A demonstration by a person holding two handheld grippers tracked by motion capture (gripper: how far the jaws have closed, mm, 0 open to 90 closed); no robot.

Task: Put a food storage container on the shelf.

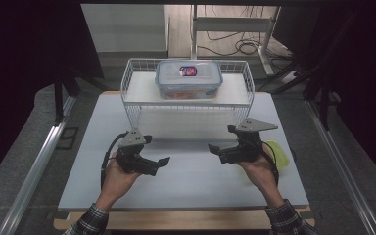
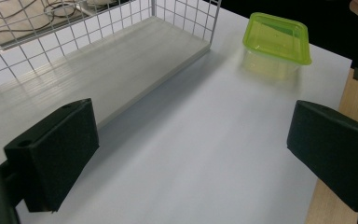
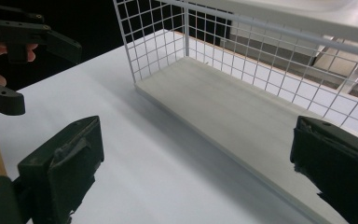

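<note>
Nearest the high camera, two hands hold the left gripper (image 1: 162,161) and right gripper (image 1: 214,148) above the bare white worktop (image 1: 186,181), each with jaws spread wide and nothing between them. They face each other, well apart. The left gripper view brings out a green container (image 2: 277,36) standing near the worktop's edge, which the right hand (image 1: 258,166) mostly hides from above. From above, a lidded clear box (image 1: 189,78) rests atop the wire rack (image 1: 129,105).
</note>
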